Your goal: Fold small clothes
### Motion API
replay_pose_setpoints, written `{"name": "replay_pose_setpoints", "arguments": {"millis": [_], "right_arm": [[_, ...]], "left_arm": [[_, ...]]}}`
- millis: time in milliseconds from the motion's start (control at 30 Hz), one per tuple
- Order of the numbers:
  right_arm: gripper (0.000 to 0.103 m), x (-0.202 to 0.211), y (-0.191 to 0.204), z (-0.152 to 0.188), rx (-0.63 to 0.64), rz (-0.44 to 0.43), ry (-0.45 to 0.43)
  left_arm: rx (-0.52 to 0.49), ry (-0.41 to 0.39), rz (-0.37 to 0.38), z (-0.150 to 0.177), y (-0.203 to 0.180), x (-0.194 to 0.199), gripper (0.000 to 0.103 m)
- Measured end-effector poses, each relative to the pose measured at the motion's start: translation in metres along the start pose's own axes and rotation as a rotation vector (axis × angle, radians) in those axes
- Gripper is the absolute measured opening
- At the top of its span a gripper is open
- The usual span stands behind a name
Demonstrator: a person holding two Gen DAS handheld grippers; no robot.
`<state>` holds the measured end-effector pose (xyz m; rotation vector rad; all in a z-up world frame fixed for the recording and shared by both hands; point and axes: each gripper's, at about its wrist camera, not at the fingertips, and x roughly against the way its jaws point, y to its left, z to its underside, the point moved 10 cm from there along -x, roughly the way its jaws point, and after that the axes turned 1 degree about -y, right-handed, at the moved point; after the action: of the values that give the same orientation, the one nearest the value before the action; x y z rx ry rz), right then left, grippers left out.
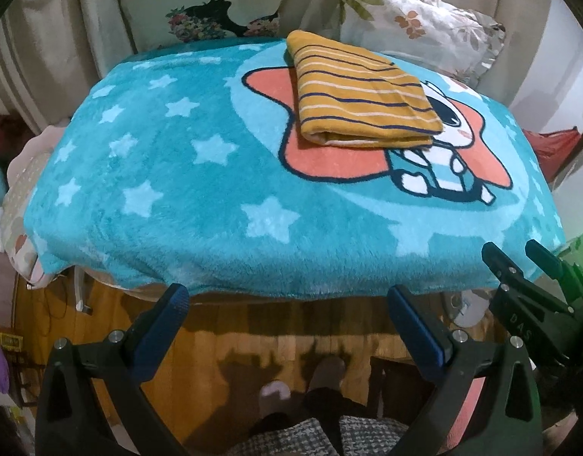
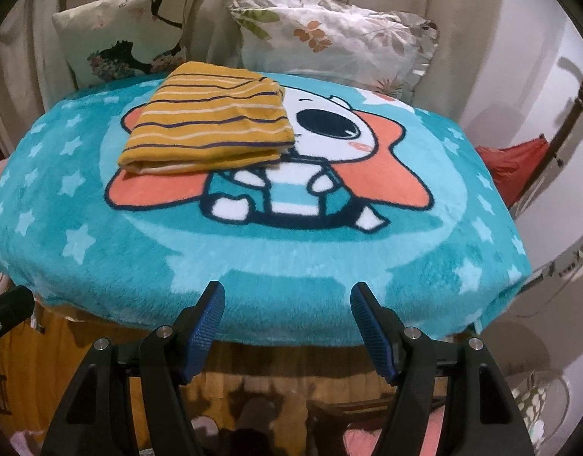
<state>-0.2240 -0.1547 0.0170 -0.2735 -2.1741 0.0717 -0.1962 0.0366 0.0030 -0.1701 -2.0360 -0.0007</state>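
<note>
Left wrist view: a folded mustard-yellow garment with navy and white stripes lies on a teal star-patterned fleece blanket, over the cartoon star figure printed on it, with two floral cushions propped behind. Both tools hang near the blanket's front edge, above a wooden floor, well apart from the garment. Jaws of the left gripper and the right gripper are spread apart and hold nothing.
</note>
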Motion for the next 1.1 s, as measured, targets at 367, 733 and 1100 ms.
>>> {"name": "replay_pose_setpoints", "arguments": {"millis": [367,733,1100], "right_arm": [[0.075,0.023,-0.02,0.005,-0.052,0.065,-0.028],[0.075,0.014,-0.047,-0.006,-0.055,0.087,-0.026],[0.075,-0.015,-0.049,-0.036,0.003,0.025,-0.032]], "left_arm": [[-0.055,-0.009,0.062,-0.005,-0.024,0.003,0.103],[-0.04,0.007,0.079,-0.017,-0.051,-0.01,0.103],[0.026,0.019,0.028,-0.03,-0.057,-0.024,0.103]]}}
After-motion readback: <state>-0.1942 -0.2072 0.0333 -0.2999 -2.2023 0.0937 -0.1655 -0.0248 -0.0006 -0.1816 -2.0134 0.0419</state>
